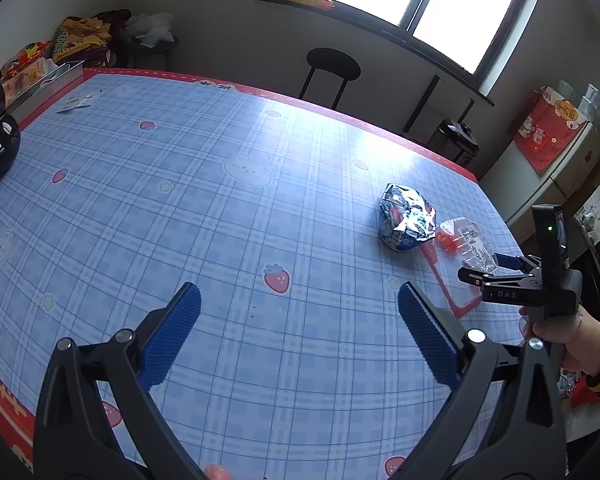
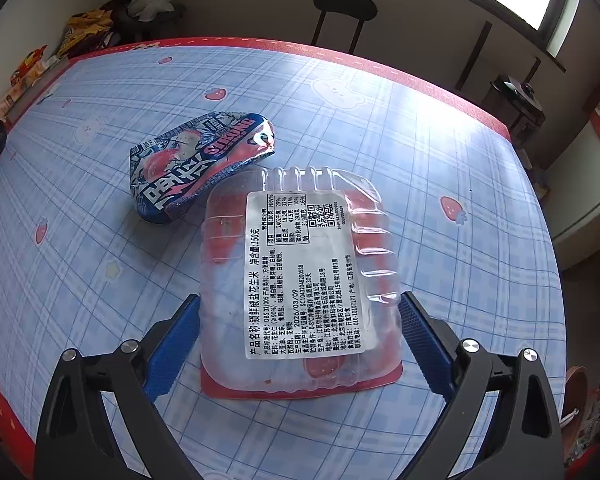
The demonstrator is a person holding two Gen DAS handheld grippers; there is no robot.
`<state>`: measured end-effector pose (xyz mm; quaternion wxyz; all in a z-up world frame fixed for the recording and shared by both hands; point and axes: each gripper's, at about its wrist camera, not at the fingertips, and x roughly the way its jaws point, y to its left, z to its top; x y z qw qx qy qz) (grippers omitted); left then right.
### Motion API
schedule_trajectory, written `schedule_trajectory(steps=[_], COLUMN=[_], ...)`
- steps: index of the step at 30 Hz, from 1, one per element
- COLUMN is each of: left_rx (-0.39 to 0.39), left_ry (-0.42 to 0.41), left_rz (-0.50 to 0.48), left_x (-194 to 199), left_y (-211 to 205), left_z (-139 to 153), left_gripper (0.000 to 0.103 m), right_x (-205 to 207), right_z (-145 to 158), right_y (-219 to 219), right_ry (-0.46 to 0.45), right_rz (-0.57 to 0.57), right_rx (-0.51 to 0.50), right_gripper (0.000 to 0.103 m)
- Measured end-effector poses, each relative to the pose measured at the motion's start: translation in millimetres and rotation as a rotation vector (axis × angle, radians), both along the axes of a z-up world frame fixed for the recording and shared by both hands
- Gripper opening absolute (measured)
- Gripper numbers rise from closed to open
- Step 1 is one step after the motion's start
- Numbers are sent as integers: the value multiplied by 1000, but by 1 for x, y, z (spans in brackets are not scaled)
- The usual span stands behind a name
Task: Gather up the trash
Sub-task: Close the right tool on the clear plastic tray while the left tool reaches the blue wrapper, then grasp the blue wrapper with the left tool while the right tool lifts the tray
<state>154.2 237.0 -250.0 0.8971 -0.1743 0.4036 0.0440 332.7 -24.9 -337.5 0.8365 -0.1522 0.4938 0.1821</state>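
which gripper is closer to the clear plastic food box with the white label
Right. The right gripper straddles the clear plastic box, blue pads at its sides. The left gripper hangs open over bare tablecloth, well apart from it.

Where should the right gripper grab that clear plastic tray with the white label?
Probably across the near end of the clear plastic tray, a pad on each long side wall, coming down from above. It lies flat and the right gripper already straddles that end, jaws open.
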Motion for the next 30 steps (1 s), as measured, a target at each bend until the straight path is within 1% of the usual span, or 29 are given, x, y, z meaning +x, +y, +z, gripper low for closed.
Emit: schedule_trajectory(steps=[6,10,16,21,22,23,24,25,26,28,30], left_rx=[-3,-8,-15,-62,-71,-85,-104,-120,-136,-157,-144], left_ry=[-4,-5,-18,-14,-4,8,26,53,72,80,88], left_rz=[-7,-30,-98,-194,-205,-214,-219,-216,-210,-206,-236], left_x=[0,5,22,57,67,78,90,104,116,137,156], left_y=[-1,-4,-22,-45,-49,-53,-56,-58,-60,-64,-74], left_z=[1,4,7,0,-4,-8,-14,-21,-28,-37,-43], left_gripper=[97,97,97,96,93,86,65,57,57,57,59], right_x=[-5,-11,-23,-36,-38,-41,-43,-44,-46,-50,-54], right_z=[1,8,31,48,50,53,55,56,58,61,62], right_y=[-3,-8,-22,-44,-49,-53,-57,-61,-66,-74,-86], right_ry=[-4,-18,-60,-94,-98,-103,-106,-108,-108,-115,-118], right_rz=[15,-2,-22,-55,-61,-67,-73,-79,-85,-100,-117], right_rx=[19,55,80,116,121,126,131,135,142,145,149], right_gripper=[87,87,87,87,87,87,87,87,87,87,87])
